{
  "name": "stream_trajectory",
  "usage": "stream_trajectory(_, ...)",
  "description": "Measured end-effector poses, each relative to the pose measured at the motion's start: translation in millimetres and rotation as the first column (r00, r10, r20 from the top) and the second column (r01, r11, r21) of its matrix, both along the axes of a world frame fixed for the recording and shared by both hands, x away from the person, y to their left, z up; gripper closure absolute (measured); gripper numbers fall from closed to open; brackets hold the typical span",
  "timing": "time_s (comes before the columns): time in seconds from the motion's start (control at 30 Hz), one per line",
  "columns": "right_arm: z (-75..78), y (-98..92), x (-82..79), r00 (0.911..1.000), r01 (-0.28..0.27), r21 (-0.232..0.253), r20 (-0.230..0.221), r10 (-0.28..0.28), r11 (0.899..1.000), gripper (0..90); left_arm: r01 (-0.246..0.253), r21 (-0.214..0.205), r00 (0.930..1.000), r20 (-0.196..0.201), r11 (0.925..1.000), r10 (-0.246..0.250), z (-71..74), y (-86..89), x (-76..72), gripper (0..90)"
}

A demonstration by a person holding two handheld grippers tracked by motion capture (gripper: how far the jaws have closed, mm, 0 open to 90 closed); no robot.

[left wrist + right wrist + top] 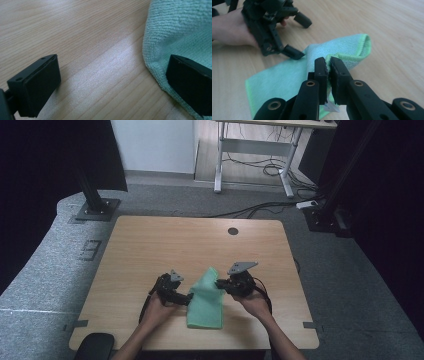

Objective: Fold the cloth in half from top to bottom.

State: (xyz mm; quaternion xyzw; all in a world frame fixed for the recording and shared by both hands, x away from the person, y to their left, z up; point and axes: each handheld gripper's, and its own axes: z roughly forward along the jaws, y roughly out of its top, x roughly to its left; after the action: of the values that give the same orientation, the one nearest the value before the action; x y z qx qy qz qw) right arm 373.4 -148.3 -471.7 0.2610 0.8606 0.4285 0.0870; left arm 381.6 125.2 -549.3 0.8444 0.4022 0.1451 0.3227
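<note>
A green microfibre cloth (206,306) lies near the front edge of the wooden table (175,240), with its far part folded up and over. My right gripper (328,66) is shut on the cloth's (284,75) raised hemmed edge and holds that fold off the wood. In the high view the right gripper (218,283) is at the cloth's upper right. My left gripper (187,299) stands open at the cloth's left side. In the left gripper view one jaw is over bare wood and the other over the cloth's (180,30) edge. The left gripper (299,36) is also in the right gripper view.
A black rounded object (95,345) sits by the table's front left corner. A round cable hole (233,231) is near the far edge. Beyond the table are a black post base (95,210), a white desk frame (255,145) and floor cables (260,210).
</note>
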Motion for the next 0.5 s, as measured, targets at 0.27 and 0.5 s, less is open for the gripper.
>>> stream_trajectory(0.27,-12.6,-0.8,-17.0,0.9994,-0.023,-0.005,-0.026,0.023,1.000,82.7,-0.001,-0.001,1.0000,0.000,1.0000,0.001,-0.1,0.0,0.0,0.0)
stream_trajectory(0.5,-33.8,-2.3,-29.7,0.9971,-0.028,-0.026,-0.072,0.026,0.999,82.1,-0.002,-0.003,1.0000,0.000,1.0000,0.002,-0.2,-0.1,0.1,0.0)
